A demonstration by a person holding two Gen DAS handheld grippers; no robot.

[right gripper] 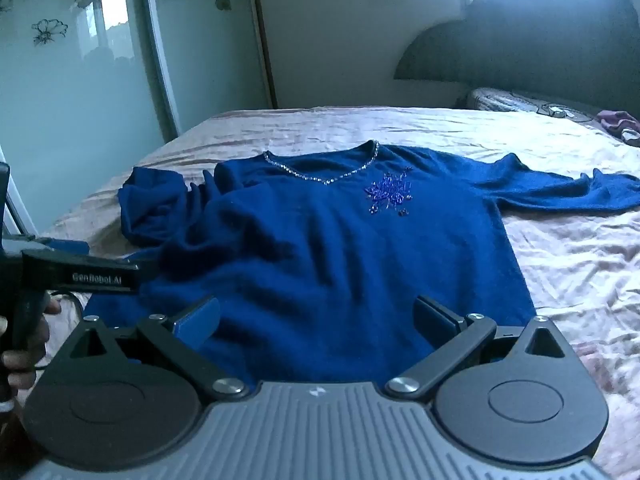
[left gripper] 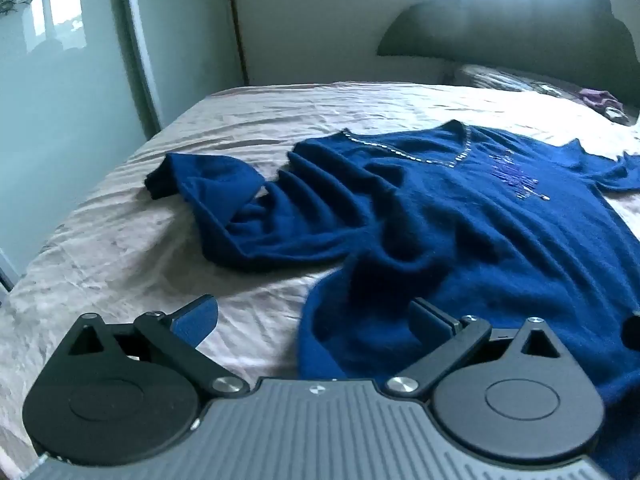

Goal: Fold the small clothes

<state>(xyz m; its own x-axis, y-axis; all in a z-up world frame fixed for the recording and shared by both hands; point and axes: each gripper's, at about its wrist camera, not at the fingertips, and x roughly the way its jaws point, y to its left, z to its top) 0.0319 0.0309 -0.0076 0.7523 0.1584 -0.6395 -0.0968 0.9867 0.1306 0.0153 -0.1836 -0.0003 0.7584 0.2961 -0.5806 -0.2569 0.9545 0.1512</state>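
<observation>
A dark blue knit sweater (left gripper: 460, 216) with a beaded V-neck and a beaded motif lies front up on the bed; it also shows in the right wrist view (right gripper: 340, 248). Its left sleeve (left gripper: 208, 184) is bunched and folded over itself; its right sleeve (right gripper: 560, 188) lies stretched out. My left gripper (left gripper: 316, 320) is open and empty, just above the sweater's lower left hem corner. My right gripper (right gripper: 316, 320) is open and empty over the hem's middle. The left gripper's body (right gripper: 80, 276) shows in the right wrist view at the left.
The bed has a wrinkled pale pink sheet (left gripper: 132, 248). A dark headboard (right gripper: 540, 40) and pillows with a purple cloth (right gripper: 618, 120) are at the far right. Glass wardrobe doors (right gripper: 80, 100) stand along the bed's left side.
</observation>
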